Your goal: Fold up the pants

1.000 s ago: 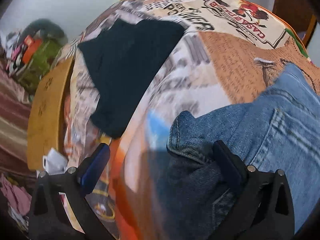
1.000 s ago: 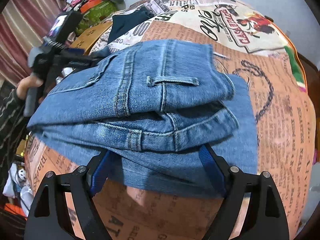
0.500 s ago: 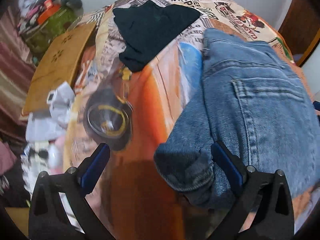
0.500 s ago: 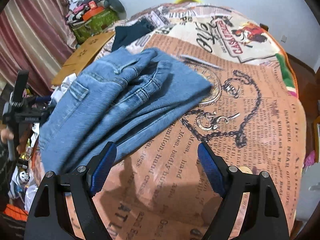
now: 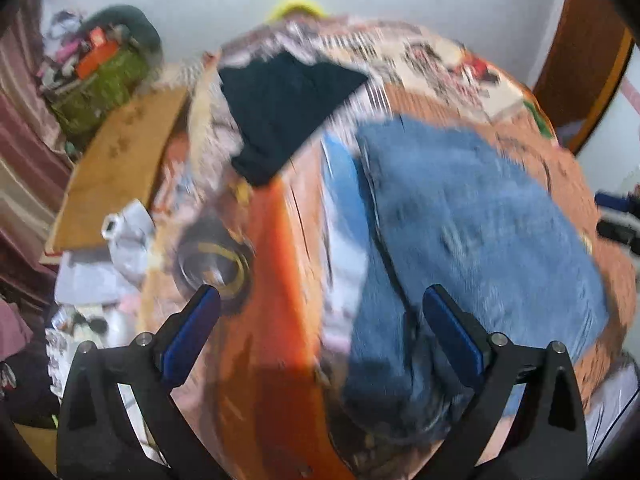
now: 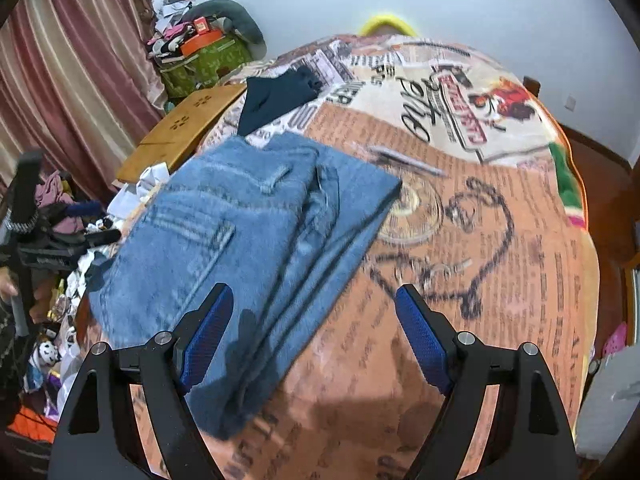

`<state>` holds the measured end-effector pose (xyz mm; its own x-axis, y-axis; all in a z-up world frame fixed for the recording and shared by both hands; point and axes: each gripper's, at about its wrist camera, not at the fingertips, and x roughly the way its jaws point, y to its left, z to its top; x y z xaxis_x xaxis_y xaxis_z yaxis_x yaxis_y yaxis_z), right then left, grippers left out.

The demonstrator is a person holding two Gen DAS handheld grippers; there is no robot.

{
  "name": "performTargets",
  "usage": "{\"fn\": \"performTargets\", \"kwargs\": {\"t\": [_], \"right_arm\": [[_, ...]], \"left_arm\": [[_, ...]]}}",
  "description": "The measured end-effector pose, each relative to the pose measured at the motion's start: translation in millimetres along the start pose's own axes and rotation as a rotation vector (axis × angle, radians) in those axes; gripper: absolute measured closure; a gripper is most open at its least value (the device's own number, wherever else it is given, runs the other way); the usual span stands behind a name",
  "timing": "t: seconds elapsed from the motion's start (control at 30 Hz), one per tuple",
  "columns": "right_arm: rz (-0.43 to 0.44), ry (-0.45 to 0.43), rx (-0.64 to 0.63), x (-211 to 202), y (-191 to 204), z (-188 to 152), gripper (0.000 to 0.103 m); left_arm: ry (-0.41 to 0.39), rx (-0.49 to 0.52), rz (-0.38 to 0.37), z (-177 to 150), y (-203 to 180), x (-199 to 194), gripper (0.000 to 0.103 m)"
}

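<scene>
The folded blue jeans [image 6: 256, 240] lie flat on the printed orange bedspread [image 6: 500, 264], back pocket up. They also show, blurred, in the left wrist view [image 5: 472, 232]. My right gripper [image 6: 314, 332] is open and empty, above the near edge of the jeans. My left gripper [image 5: 320, 332] is open and empty, held above the bedspread just left of the jeans. The left gripper also shows at the far left of the right wrist view [image 6: 68, 236].
A dark folded garment [image 6: 276, 96] lies at the far side of the bed, also in the left wrist view [image 5: 280, 108]. A wooden board [image 6: 184, 128], a green bag [image 6: 204, 60], curtains [image 6: 68, 80] and floor clutter [image 5: 100, 248] are to the left.
Both grippers have let go of the jeans and drawn back from them. The jeans have gone from held up to lying folded flat on the bed.
</scene>
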<state>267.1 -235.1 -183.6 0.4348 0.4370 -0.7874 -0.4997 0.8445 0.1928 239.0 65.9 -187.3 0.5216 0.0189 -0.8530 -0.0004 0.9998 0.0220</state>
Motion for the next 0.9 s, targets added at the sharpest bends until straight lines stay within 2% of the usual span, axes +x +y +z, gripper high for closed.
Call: {"fn": "performTargets", "kwargs": {"t": [0.1,0.2,0.33,0.4,0.43,0.53,0.63,0.7,0.73,0.77,0.83,0.9], "right_arm": [[0.004,-0.026,-0.014,10.8,3.4,15.2,0.022],[0.019,-0.030,0.002,26.8,-0.2,27.9,0.022],[0.109,0.022,0.058,62.6,-10.4,46.9,0.023],[0.128,0.051,0.072,79.3,-13.7,53.1,0.028],[0.134,0.067,0.074,85.9,-14.6,54.4,0.032],[0.186,0.117,0.085,110.4,-16.9,57.8,0.033],[0.215,0.140,0.102,120.8,-19.0,57.4,0.033],[0.255,0.157,0.154,126.9,-25.9,55.4,0.034],[0.279,0.162,0.179,128.3,-29.9,53.8,0.038],[0.288,0.163,0.187,127.8,-32.0,53.5,0.040],[0.291,0.151,0.166,121.1,-27.5,52.7,0.052],[0.277,0.137,0.139,114.5,-19.2,52.8,0.061]], "left_arm": [[-0.029,-0.006,-0.010,26.7,3.8,3.4,0.000],[-0.014,0.001,-0.050,50.8,-2.8,21.2,0.000],[0.050,0.041,-0.085,73.4,-20.6,58.8,0.000],[0.079,0.057,-0.094,79.4,-29.1,77.9,0.000],[0.097,0.056,-0.111,82.2,-31.7,87.4,0.000],[0.171,0.046,-0.179,88.2,-36.0,110.8,0.001],[0.203,0.048,-0.240,90.1,-41.1,120.0,0.009],[0.207,0.046,-0.281,89.7,-43.4,119.0,0.027],[0.206,0.044,-0.309,89.3,-44.2,116.3,0.032],[0.196,0.044,-0.305,89.1,-45.5,112.5,0.033],[0.176,0.058,-0.283,89.3,-49.2,107.0,0.035],[0.146,0.068,-0.253,89.1,-52.7,99.1,0.042]]}}
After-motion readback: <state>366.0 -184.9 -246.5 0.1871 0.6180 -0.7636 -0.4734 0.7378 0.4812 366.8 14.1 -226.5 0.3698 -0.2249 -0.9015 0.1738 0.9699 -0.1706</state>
